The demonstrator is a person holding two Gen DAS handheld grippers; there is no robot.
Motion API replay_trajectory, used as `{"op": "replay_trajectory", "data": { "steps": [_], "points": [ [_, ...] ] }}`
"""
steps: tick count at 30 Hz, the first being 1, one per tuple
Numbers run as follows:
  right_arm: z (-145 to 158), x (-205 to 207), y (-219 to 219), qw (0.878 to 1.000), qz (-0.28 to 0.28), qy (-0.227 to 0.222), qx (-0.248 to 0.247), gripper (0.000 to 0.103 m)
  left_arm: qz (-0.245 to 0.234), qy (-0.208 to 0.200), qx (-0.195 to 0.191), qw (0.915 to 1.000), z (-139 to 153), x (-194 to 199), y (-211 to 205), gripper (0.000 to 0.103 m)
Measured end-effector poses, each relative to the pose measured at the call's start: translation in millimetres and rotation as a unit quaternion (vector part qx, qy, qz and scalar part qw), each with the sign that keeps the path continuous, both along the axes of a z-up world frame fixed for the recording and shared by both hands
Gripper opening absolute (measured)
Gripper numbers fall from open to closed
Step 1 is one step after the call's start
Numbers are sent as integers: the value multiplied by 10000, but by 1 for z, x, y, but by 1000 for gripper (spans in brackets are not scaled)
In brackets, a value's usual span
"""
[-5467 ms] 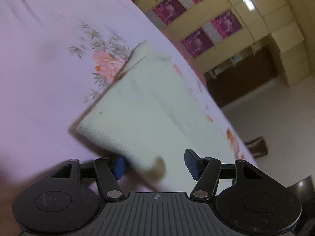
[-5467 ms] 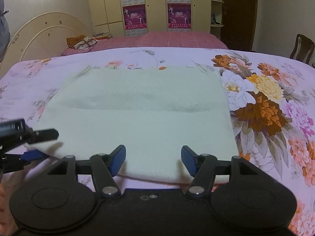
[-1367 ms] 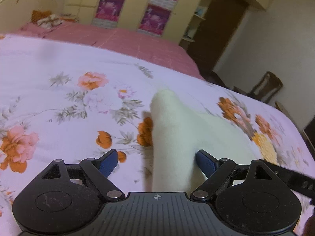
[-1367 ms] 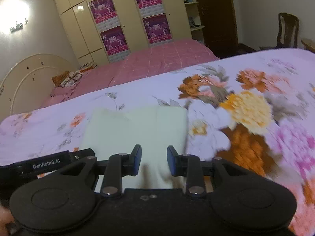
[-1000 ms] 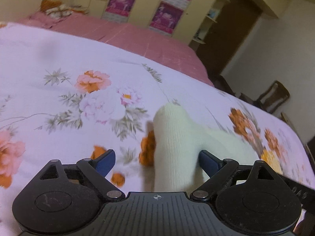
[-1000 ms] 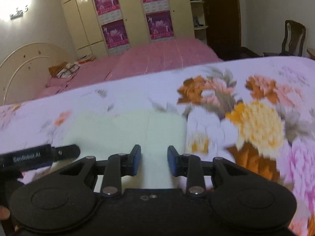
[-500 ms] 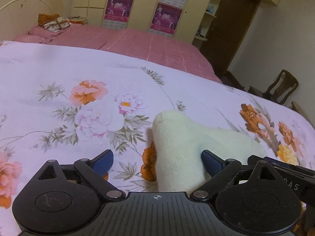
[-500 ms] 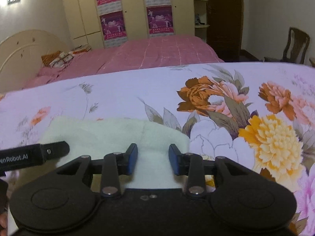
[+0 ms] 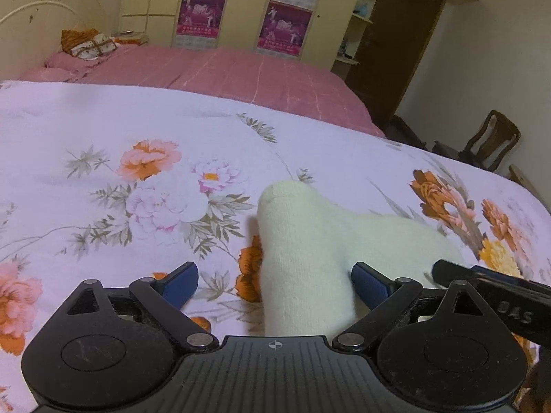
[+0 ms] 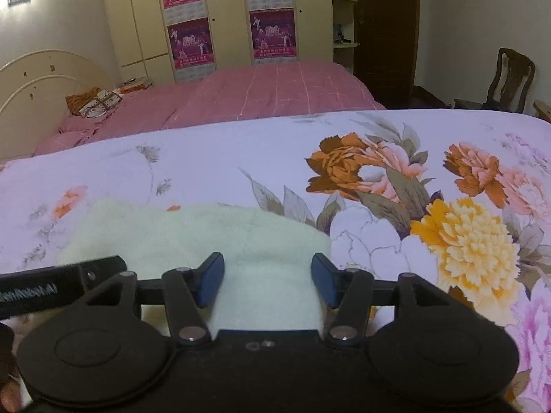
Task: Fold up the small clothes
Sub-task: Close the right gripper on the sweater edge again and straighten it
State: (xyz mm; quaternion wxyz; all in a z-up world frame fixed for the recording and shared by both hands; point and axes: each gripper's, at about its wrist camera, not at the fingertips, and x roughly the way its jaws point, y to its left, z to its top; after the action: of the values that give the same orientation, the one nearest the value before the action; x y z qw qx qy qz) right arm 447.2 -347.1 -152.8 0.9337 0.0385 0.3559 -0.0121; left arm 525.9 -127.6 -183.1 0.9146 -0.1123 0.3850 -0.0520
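Observation:
A folded pale green knit garment (image 9: 310, 241) lies on the floral bedspread (image 9: 137, 144). In the left wrist view my left gripper (image 9: 275, 284) is open; the garment's near corner sits between its blue pads, closer to the right pad. In the right wrist view the garment (image 10: 206, 237) lies flat and my right gripper (image 10: 267, 280) is open over its near right corner, pads apart on either side of the cloth. Each gripper's black arm shows at the edge of the other's view.
A second bed with a pink cover (image 10: 268, 96) stands behind. A cream wardrobe with posters (image 10: 227, 17) lines the back wall. A wooden chair (image 10: 509, 79) stands at the right. The bedspread (image 10: 447, 189) stretches wide to the right of the garment.
My right gripper has opened from nearly shut, letting go of the garment's corner. The garment went from spread flat to folded small. My left gripper stayed open.

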Motion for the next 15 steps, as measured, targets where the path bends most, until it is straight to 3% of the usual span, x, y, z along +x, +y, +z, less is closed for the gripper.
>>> {"op": "replay_trajectory", "data": {
  "steps": [11,15],
  "points": [
    [16,-53,4,9997,83,-241,18,55,-287,-32,114,9995,8,-33,-5,95],
    [1,-60,7,9998,136,53,-115,52,-342,65,73,9994,3,-43,-4,95]
  ]
}}
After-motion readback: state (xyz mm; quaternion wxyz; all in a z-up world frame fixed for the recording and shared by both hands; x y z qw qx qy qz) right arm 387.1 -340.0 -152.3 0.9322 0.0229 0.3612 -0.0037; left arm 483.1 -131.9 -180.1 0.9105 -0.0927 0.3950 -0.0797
